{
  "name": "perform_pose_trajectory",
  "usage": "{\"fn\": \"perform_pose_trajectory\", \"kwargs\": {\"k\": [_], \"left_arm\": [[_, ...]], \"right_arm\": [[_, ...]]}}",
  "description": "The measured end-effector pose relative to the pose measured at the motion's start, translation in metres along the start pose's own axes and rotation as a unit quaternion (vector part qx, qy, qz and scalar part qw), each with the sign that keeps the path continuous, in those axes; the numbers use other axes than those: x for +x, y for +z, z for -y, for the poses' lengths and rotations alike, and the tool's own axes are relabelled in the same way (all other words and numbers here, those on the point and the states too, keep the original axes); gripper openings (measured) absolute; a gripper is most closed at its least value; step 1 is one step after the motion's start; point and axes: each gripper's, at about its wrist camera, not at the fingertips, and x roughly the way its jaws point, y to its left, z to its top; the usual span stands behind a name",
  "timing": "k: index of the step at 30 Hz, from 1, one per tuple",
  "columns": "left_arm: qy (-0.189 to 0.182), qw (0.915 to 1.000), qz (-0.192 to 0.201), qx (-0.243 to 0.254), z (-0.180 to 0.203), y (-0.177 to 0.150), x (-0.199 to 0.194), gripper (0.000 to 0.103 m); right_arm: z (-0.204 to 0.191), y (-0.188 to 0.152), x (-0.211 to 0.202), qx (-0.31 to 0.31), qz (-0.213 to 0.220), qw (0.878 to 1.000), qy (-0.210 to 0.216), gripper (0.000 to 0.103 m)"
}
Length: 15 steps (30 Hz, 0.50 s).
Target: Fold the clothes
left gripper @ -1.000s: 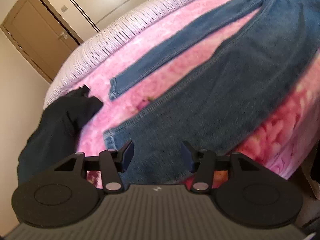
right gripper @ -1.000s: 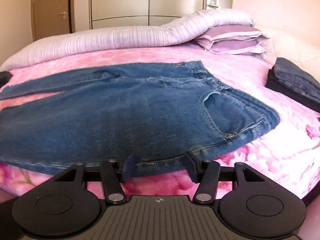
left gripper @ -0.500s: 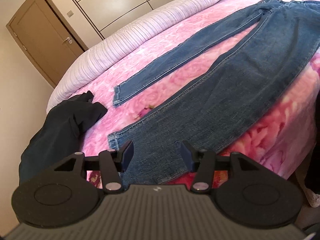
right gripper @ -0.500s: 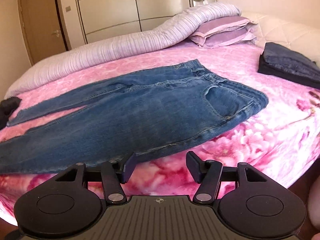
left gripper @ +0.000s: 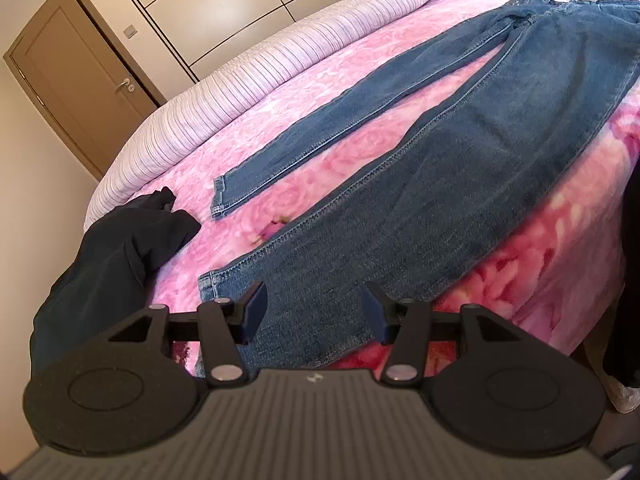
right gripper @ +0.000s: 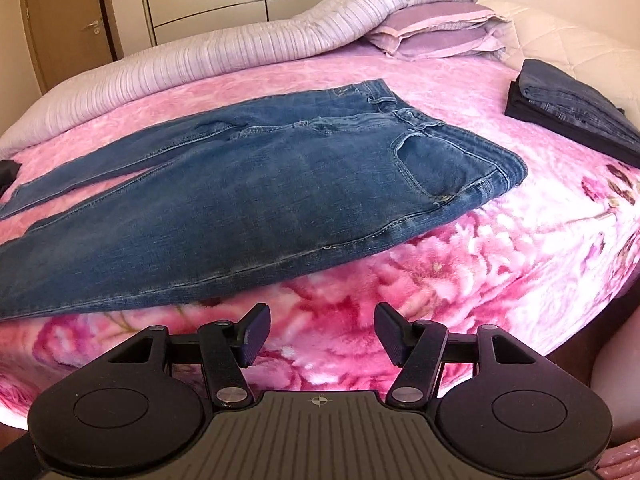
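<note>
A pair of blue jeans lies spread flat on the pink floral bed, legs apart, waist to the right. It also shows in the right wrist view. My left gripper is open and empty, hovering just over the near leg close to its hem. My right gripper is open and empty, in front of the bed edge, below the thigh and waist part of the jeans, not touching them.
A dark garment is bunched at the bed's left end. Folded dark clothes are stacked at the right. A striped duvet and purple pillows lie along the far side. A door stands beyond.
Both grippers have pulled back from the jeans toward the bed's near edge, staying open. The right one, earlier over the jeans' edge, now sits in front of the blanket. The jeans have not moved.
</note>
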Motion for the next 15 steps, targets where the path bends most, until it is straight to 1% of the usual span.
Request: {"fn": "perform_pose_trajectory", "kwargs": {"k": [10,12,14,15], "left_arm": [[-0.002,1.0000,0.004,0.004,0.002,0.001,-0.001,0.048],[-0.015,0.9996,0.021,0.009,0.003,0.001,-0.007,0.048],[-0.029,0.9986,0.040,0.019,0.005,0.001,-0.013,0.049],[-0.038,0.9974,0.052,0.033,0.009,0.001,-0.018,0.050]], "right_arm": [[-0.001,0.000,0.006,-0.006,-0.005,1.000,0.001,0.062],[-0.002,0.000,0.006,-0.016,-0.001,1.000,0.001,0.062],[-0.007,-0.001,0.004,-0.048,0.017,0.999,0.003,0.062],[-0.011,-0.002,0.002,-0.073,0.029,0.997,0.004,0.062]]}}
